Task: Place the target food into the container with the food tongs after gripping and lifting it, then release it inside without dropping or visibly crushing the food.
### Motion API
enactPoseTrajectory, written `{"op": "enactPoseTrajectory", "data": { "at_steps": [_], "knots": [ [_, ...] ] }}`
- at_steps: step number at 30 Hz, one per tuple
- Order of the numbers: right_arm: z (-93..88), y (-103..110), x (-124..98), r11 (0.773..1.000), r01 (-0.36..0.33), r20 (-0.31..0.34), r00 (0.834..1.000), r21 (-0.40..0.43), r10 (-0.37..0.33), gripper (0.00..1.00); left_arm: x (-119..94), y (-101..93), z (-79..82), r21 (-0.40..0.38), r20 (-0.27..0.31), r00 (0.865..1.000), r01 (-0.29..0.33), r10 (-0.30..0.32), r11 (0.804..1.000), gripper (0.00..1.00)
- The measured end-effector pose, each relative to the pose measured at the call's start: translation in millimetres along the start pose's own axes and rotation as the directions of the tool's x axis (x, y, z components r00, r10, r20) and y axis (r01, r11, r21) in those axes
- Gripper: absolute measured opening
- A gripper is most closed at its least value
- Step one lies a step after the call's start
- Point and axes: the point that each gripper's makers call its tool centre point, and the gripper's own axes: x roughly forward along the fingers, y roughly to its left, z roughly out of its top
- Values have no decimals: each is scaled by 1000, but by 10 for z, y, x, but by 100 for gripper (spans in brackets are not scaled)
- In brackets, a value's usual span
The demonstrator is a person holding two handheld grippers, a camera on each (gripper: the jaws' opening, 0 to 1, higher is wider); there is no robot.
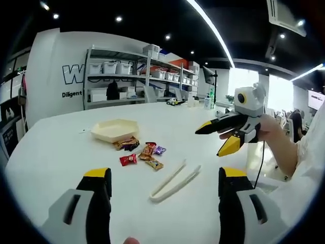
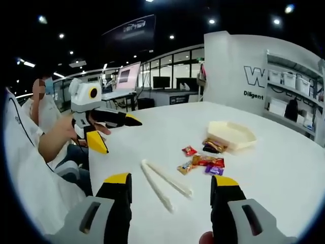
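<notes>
1. Left gripper view looks low across the white desk (image 1: 61,147) toward the shelves (image 1: 132,76), its own jaws rising at the bottom edge.
2. Right gripper view faces the same desk from the opposite side, seemingly at similar height.
3. Both share the tongs (image 1: 175,181) (image 2: 165,184), snack packets (image 1: 142,151) (image 2: 203,160) and tray (image 1: 115,129) (image 2: 231,134) at mid-range.

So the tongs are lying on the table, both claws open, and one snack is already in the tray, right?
Not quite: the cream tray is empty. In the left gripper view the wrapped snacks all lie on the table beside it. The tongs do lie there, and the left claw and right claw are open.
</notes>
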Motion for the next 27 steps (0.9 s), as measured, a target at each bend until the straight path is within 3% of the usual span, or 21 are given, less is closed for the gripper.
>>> {"op": "enactPoseTrajectory", "data": {
  "at_steps": [15, 27],
  "knots": [
    [-182, 8, 167, 998, -63, -37, 997, -26, 62, 54, 32, 2, -76, 6, -17, 1000, 3, -2, 1000, 84],
    [-342, 47, 304, 990, -132, -66, 990, -49, 128, 37, 46, -11, -171, 38, -43, 999, 14, -12, 999, 84]
  ]
}}
